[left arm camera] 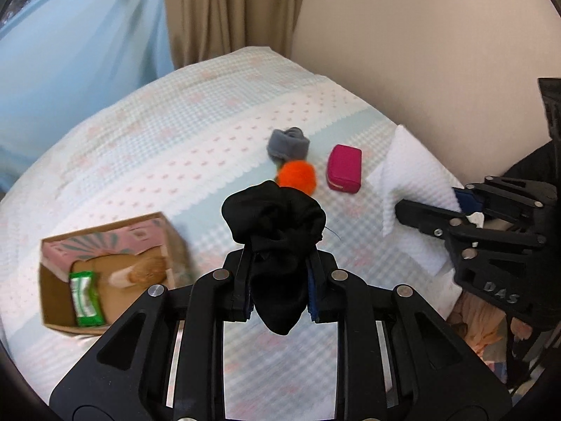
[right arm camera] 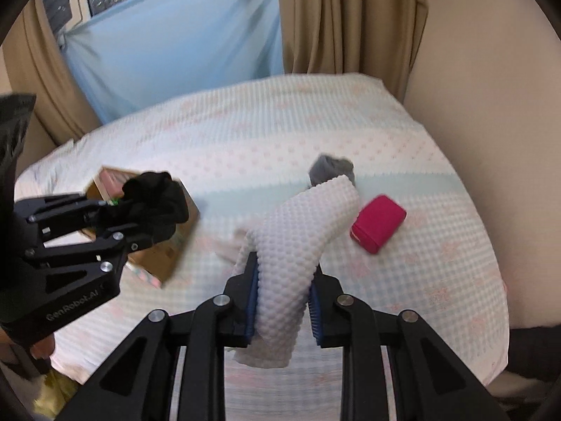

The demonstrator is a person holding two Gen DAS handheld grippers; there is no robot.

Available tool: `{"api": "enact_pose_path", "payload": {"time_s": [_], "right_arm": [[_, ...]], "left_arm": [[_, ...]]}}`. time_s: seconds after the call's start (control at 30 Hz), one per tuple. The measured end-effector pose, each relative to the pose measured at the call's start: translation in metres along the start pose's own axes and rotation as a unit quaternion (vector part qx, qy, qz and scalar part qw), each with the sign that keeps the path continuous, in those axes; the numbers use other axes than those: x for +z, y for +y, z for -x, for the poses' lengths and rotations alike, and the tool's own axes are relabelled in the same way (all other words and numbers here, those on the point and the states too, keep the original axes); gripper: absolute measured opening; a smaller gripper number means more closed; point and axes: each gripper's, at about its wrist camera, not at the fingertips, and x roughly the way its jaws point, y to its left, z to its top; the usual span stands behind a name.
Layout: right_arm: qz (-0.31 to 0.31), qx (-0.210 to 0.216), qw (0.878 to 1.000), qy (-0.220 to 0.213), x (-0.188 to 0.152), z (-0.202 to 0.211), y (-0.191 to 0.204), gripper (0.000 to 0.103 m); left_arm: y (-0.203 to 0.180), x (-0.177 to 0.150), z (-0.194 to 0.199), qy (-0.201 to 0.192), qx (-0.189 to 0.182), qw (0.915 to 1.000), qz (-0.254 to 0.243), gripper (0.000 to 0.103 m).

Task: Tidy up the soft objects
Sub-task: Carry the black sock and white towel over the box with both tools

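Holding a bunched black sock point(left arm camera: 277, 224) up off the bed point(left arm camera: 175, 147), the left gripper point(left arm camera: 278, 280) is clamped on it, with the bulk of the fabric bulging above the pads and a tail hanging below between them. Cardboard box point(left arm camera: 105, 270) lies down and to the left of this gripper, close by, open side up, with a green packet point(left arm camera: 86, 298) and some tan item inside. In the right wrist view the sock point(right arm camera: 154, 200) sits right in front of the box point(right arm camera: 164, 252), so the left gripper point(right arm camera: 140, 221) is clearly the nearer one to it.

Right gripper point(right arm camera: 282, 298) is closed on a white bumpy cloth point(right arm camera: 298, 238), long axis running away from the gripper and arching forward and right, with the loose end drooping below the pads. From the left view the same cloth point(left arm camera: 410, 182) and right gripper point(left arm camera: 406, 210) are off to the right, well apart from the box.

Farther ahead of both grippers, on the bed: grey sock ball point(left arm camera: 289, 144), orange pompom point(left arm camera: 298, 175) just beside it, magenta pouch point(left arm camera: 345, 168) to the right of those. None are gripped.

Judgement: next move is likely a short leftward-down drop of the black sock into the box; the cloth has to cross the bed to get there.
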Motion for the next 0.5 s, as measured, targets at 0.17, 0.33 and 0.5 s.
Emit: {"api": "enact_pose_path", "payload": {"time_s": [0.17,0.33,0.5], "right_arm": [[-0.052,0.01,0.999,-0.011,0.016,0.021,0.048,0.022],[-0.071,0.022,0.997,-0.02,0.033,0.023,0.101,0.022],[-0.084,0.034,0.996,-0.015,0.052,0.01,0.152,0.022]], "left_arm": [[0.045,-0.005,0.037,0.004,-0.001,0.9996,0.027,0.019],[0.112,-0.013,0.072,-0.003,0.005,0.9983,0.059,0.019],[0.184,-0.025,0.09,0.002,0.019,0.9966,0.08,0.019]]}}
